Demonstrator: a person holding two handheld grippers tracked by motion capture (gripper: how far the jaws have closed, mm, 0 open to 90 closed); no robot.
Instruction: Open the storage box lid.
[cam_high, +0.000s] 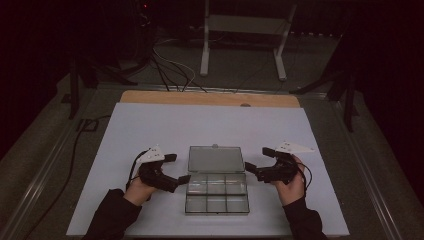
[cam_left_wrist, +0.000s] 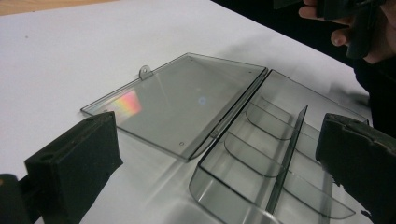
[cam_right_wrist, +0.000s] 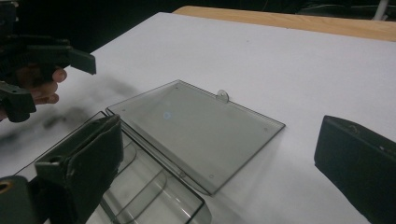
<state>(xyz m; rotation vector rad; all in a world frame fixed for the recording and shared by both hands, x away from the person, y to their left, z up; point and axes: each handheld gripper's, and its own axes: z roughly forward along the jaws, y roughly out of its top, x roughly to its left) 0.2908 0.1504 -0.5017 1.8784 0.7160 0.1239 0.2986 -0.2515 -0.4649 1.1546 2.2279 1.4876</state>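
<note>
Where frame ends, box (cam_left_wrist: 261, 158) cropped.

A white table (cam_high: 150, 130) with a wooden far edge (cam_high: 210, 98), cables (cam_high: 172, 70) behind.

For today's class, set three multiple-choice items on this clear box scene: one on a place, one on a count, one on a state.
1. Where does the lid of the clear compartment box lie?
A. flat on the white table, on the far side of the tray
B. shut over the tray
C. held in the left tool

2. How many compartments does the tray have?
A. two
B. six
C. twelve

3. How do the jaws of the right tool stand?
A. shut on the lid
B. shut on a divider
C. open, holding nothing

Answers: 1 A, the lid lies hinged open on the table; 2 B, the high view shows two rows of three; 3 C, the right gripper view shows the jaws wide apart.
</note>
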